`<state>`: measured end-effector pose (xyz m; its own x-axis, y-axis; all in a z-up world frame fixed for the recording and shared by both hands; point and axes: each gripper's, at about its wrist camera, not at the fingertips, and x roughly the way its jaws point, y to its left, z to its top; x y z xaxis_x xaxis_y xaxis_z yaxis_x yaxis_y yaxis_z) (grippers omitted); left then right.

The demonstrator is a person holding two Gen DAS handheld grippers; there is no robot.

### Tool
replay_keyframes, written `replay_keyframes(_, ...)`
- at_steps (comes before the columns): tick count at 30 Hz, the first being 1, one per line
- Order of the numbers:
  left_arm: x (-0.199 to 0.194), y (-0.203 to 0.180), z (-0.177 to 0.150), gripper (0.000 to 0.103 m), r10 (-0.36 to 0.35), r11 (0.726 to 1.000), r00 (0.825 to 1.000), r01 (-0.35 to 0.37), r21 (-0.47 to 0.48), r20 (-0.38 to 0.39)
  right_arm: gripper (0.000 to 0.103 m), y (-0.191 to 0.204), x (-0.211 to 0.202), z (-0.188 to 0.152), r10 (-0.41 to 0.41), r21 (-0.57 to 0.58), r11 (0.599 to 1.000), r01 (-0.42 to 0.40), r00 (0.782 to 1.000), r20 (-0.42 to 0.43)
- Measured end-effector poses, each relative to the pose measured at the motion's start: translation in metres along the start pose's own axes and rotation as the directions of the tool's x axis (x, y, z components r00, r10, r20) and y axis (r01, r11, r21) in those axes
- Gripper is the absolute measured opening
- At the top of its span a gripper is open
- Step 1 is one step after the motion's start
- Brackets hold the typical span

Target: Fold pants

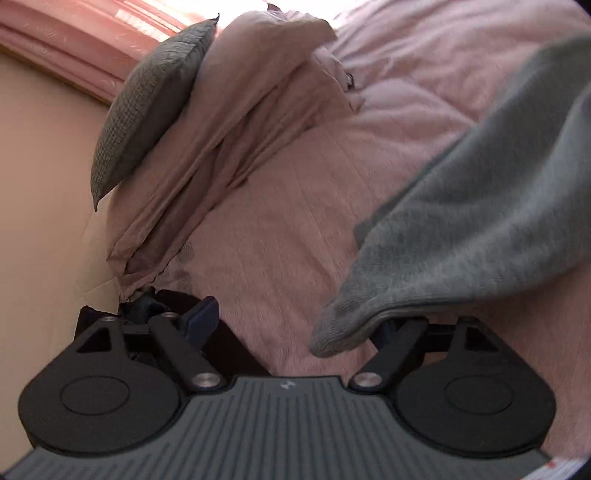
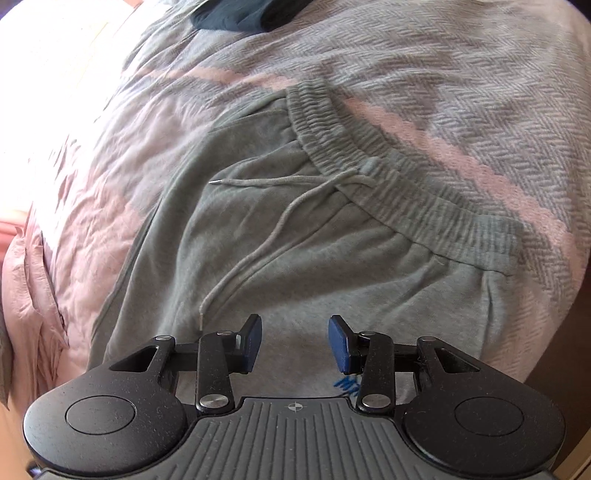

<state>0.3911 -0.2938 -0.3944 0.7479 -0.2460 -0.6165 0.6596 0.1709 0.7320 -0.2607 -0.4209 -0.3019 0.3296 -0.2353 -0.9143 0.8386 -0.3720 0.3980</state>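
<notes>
Grey sweatpants lie flat on the bed in the right wrist view, with the elastic waistband and a loose drawstring facing up. My right gripper hovers just over the seat of the pants, jaws apart and nothing pressed between the blue pads. In the left wrist view a grey pant leg hangs in from the right, and its cuff end drapes over my right fingertip. My left gripper stands wide open. Its left pad is bare and the other is hidden under the cuff.
The pink quilted bed cover carries a pink pillow and a grey cushion against a beige wall. A grey-and-pink herringbone blanket lies beyond the waistband. A dark blue garment sits at the far edge.
</notes>
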Motion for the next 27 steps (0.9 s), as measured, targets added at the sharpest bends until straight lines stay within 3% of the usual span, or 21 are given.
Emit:
replay_keyframes(3,-0.002,-0.020,-0.022,0.080,-0.020,0.987,0.999,0.026,0.161,-0.038,0.037,-0.013,-0.010,0.004,-0.038,0.039,0.999,0.037,0.999,0.012)
replay_keyframes(5,-0.008,-0.017,-0.036,0.079,-0.146,0.968,0.986,0.158,0.195,-0.078,0.037,-0.023,-0.016,0.007,-0.045,0.064,0.997,0.044,0.999,0.025)
replay_keyframes(8,-0.021,0.008,-0.056,0.075,-0.397,0.902,0.908,0.413,0.129,-0.130,0.037,-0.030,-0.017,0.008,-0.080,0.092,0.993,0.078,0.996,0.023)
replay_keyframes(9,-0.028,0.022,-0.060,0.070,-0.437,0.892,0.893,0.446,0.073,-0.112,0.037,-0.031,-0.015,0.008,-0.089,0.100,0.991,0.086,0.996,0.021)
replay_keyframes(11,-0.030,0.061,-0.062,0.068,-0.501,0.860,0.865,0.493,-0.135,-0.033,0.037,-0.027,-0.009,0.006,-0.087,0.111,0.990,0.085,0.996,0.010)
replay_keyframes(12,-0.025,0.085,-0.060,0.068,-0.509,0.823,0.860,0.496,-0.275,0.029,0.037,-0.023,-0.005,0.004,-0.082,0.110,0.991,0.082,0.997,0.002)
replay_keyframes(14,-0.006,0.119,-0.054,0.066,-0.516,0.708,0.848,0.499,-0.500,0.116,0.037,-0.010,0.005,0.001,-0.078,0.088,0.993,0.079,0.997,-0.014)
replay_keyframes(16,0.016,0.133,-0.042,0.066,-0.518,0.615,0.837,0.508,-0.603,0.177,0.037,0.007,0.017,-0.004,-0.081,0.047,0.996,0.082,0.996,-0.031)
replay_keyframes(17,0.028,0.134,-0.031,0.065,-0.524,0.592,0.828,0.523,-0.613,0.200,0.037,0.016,0.023,-0.004,-0.078,0.024,0.997,0.079,0.996,-0.039)
replay_keyframes(18,0.038,0.131,-0.021,0.064,-0.533,0.587,0.818,0.541,-0.603,0.215,0.037,0.024,0.029,-0.005,-0.071,0.006,0.997,0.071,0.996,-0.046)
replay_keyframes(21,0.068,0.107,0.010,0.060,-0.560,0.625,0.804,0.567,-0.536,0.198,0.037,0.038,0.038,-0.006,-0.059,-0.017,0.998,0.058,0.996,-0.064)
replay_keyframes(23,0.085,0.090,0.024,0.060,-0.581,0.637,0.794,0.581,-0.507,0.180,0.037,0.041,0.042,-0.007,-0.063,-0.004,0.998,0.062,0.996,-0.069)
replay_keyframes(26,0.109,0.058,0.032,0.060,-0.593,0.672,0.799,0.560,-0.485,0.101,0.037,0.038,0.045,-0.007,-0.094,0.021,0.995,0.095,0.993,-0.065)
replay_keyframes(27,0.117,0.048,0.030,0.048,-0.591,0.694,0.804,0.547,-0.469,0.064,0.037,0.035,0.045,-0.004,-0.110,0.031,0.993,0.112,0.992,-0.065)
